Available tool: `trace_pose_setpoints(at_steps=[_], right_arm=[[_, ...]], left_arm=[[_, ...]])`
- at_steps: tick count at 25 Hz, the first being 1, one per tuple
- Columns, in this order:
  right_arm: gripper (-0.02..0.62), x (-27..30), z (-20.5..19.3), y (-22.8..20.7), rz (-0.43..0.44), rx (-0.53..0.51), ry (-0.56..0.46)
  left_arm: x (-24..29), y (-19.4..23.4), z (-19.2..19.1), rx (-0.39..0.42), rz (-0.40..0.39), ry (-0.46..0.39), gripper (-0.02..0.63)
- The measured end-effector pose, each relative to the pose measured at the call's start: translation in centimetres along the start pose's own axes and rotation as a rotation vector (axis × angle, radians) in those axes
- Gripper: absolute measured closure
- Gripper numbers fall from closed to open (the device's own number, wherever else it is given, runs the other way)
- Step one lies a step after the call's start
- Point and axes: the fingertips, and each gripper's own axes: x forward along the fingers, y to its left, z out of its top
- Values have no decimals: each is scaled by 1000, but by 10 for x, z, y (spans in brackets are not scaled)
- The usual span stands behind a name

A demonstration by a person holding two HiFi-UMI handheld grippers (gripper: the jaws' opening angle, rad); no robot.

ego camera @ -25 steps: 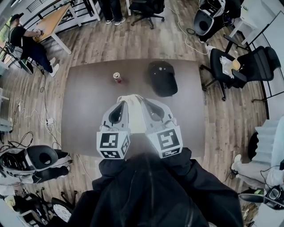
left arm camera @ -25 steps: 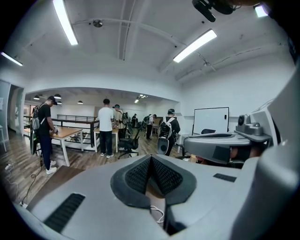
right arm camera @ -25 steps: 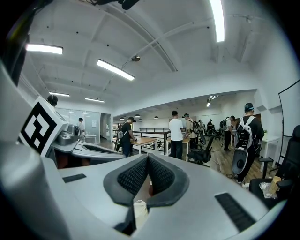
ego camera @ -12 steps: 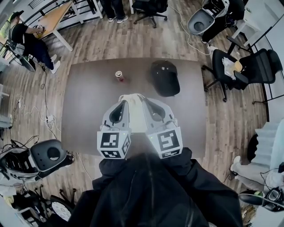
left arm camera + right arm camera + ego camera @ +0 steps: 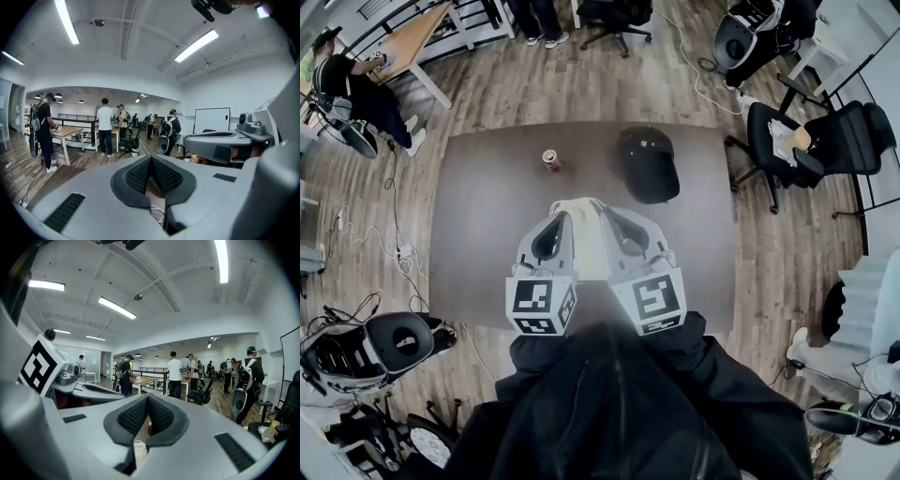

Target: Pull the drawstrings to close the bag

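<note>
A cream cloth bag point(image 5: 582, 246) lies on the dark table point(image 5: 478, 225), mostly hidden beneath my two grippers. The left gripper point(image 5: 564, 212) and the right gripper point(image 5: 599, 209) hover side by side over it, tips close together, both pointing away from me. In the left gripper view the left gripper point(image 5: 151, 161) has its pads pressed together, and a thin white cord point(image 5: 157, 213) shows below them, not between them. In the right gripper view the right gripper point(image 5: 148, 402) is likewise shut, with a bit of the bag point(image 5: 139, 452) showing under its jaws.
A small red can point(image 5: 550, 160) stands at the table's far side. A black cap point(image 5: 648, 165) lies to its right. Office chairs point(image 5: 806, 141) stand off the table's right end. People stand at desks point(image 5: 70, 133) farther back in the room.
</note>
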Motion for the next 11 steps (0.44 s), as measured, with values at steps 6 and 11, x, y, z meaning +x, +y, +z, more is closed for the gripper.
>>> trace_pose_setpoints(at_steps=[6, 11], right_arm=[[575, -6, -1, 2, 1, -3, 10], [575, 2, 1, 2, -1, -2, 4]], left_arm=[[-4, -4, 0, -3, 1, -2, 574], [-1, 3, 1, -4, 1, 0, 574]])
